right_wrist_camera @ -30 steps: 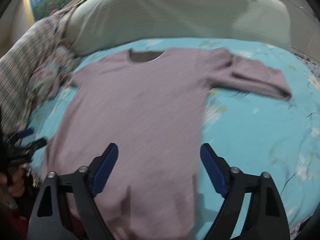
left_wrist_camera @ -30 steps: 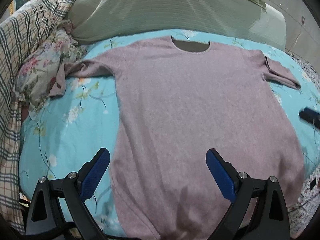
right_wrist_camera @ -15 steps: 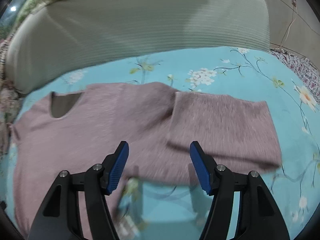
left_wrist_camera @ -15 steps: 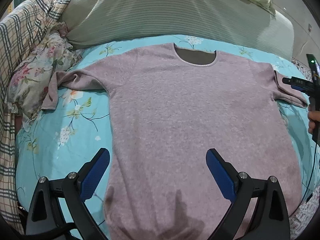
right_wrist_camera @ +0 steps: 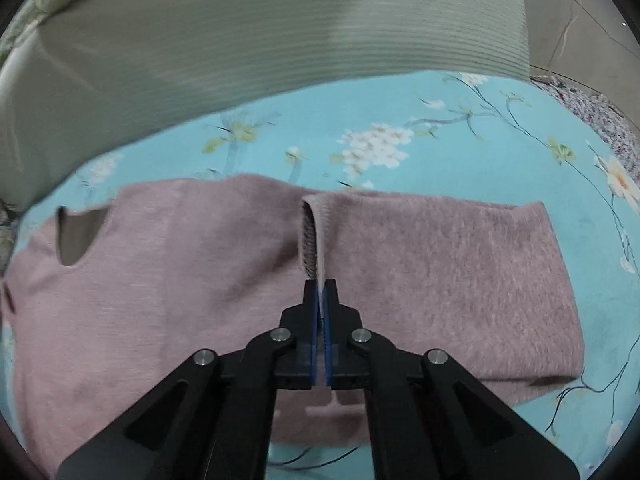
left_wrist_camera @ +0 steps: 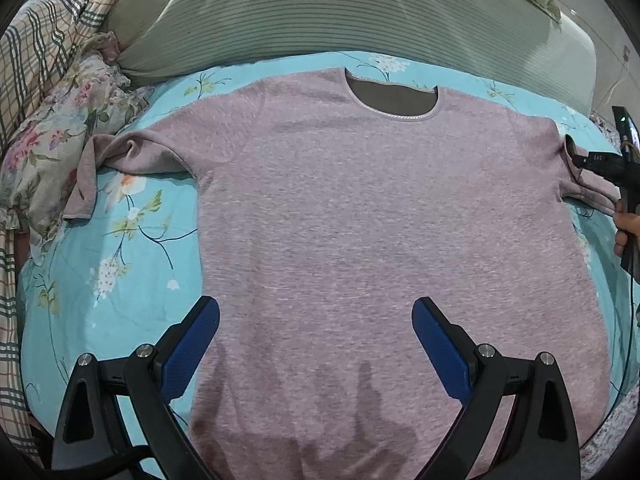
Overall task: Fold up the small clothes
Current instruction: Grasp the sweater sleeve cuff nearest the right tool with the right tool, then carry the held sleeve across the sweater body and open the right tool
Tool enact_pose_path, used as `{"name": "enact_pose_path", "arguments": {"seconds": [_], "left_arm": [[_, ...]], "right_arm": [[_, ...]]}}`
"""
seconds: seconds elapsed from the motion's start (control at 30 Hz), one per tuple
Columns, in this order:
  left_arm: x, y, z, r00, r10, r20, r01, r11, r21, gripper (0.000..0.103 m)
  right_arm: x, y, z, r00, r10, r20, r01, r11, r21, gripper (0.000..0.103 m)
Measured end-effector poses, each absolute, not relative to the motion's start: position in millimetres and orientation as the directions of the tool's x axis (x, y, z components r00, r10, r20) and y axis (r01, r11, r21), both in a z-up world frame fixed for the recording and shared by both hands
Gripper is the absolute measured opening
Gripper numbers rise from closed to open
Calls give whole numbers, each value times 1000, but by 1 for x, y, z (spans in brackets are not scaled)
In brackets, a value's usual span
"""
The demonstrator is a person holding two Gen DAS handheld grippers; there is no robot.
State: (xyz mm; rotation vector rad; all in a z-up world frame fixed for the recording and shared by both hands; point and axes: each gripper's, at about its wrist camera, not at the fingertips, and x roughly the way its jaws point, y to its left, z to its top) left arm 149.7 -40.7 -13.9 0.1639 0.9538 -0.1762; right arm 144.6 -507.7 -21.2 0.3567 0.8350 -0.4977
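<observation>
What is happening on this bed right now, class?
A person holding two claws is starting to fold a pink sweater spread flat, front up, on a floral blue sheet. The right claw is shut on a pinched ridge of fabric where the sleeve meets the body. The left claw hangs open over the lower part of the sweater, gripping nothing. No fold is made yet.

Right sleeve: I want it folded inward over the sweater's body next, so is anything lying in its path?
Nothing visible does. The right tool is shut on a pinched ridge of the sleeve, and the sweater front lies flat and bare. The left tool hangs open over the hem, not across the path.
</observation>
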Motion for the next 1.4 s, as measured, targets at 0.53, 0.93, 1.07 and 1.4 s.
{"name": "enact_pose_path", "arguments": {"seconds": [0.53, 0.93, 1.07, 1.4], "left_arm": [[141, -14, -16, 565, -129, -815, 207, 978, -12, 98], [155, 12, -20, 543, -234, -807, 224, 966, -129, 98], [168, 20, -22, 542, -245, -804, 207, 966, -155, 98], [235, 26, -27, 551, -240, -799, 190, 969, -161, 98]], "right_arm": [[255, -332, 8, 728, 257, -636, 146, 848, 510, 3], [361, -208, -39, 595, 515, -617, -21, 777, 629, 3], [381, -181, -54, 555, 565, -610, -53, 756, 652, 3], [364, -202, -58, 557, 554, -619, 3, 744, 668, 24]]}}
